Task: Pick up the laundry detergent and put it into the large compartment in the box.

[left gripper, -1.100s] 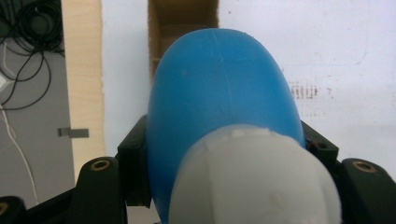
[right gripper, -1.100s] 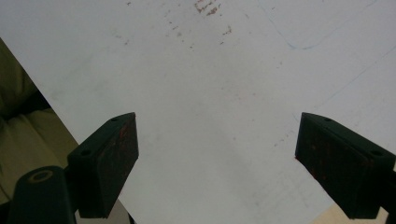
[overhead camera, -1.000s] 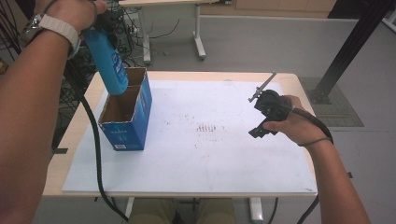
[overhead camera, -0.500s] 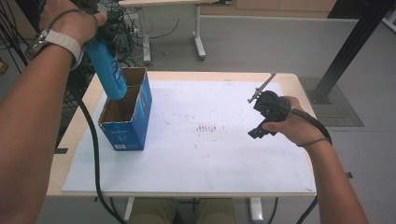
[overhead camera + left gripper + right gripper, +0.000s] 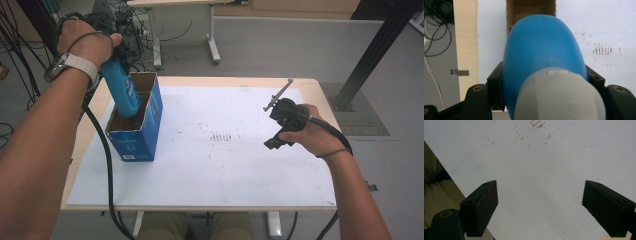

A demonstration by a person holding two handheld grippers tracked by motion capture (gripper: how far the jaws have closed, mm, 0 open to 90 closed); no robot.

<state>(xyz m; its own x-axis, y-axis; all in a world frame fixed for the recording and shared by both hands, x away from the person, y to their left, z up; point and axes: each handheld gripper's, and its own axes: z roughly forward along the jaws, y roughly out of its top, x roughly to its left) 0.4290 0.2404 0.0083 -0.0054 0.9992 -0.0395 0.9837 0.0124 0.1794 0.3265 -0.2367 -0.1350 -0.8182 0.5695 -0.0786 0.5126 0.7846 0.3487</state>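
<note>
High view: we hold the blue bottle (image 5: 121,90) in the left hand-held gripper (image 5: 107,40), tilted, its lower end dipping into the open top of the blue cardboard box (image 5: 136,131) near the left edge of the surface (image 5: 225,165). In the left gripper view the jaws clamp the bottle's sides just below its grey cap (image 5: 560,96). We judge we are mid-insertion; next we lower it further, then release. Our right hand-held gripper (image 5: 280,120) hangs well apart, jaws spread, holding nothing.
</note>
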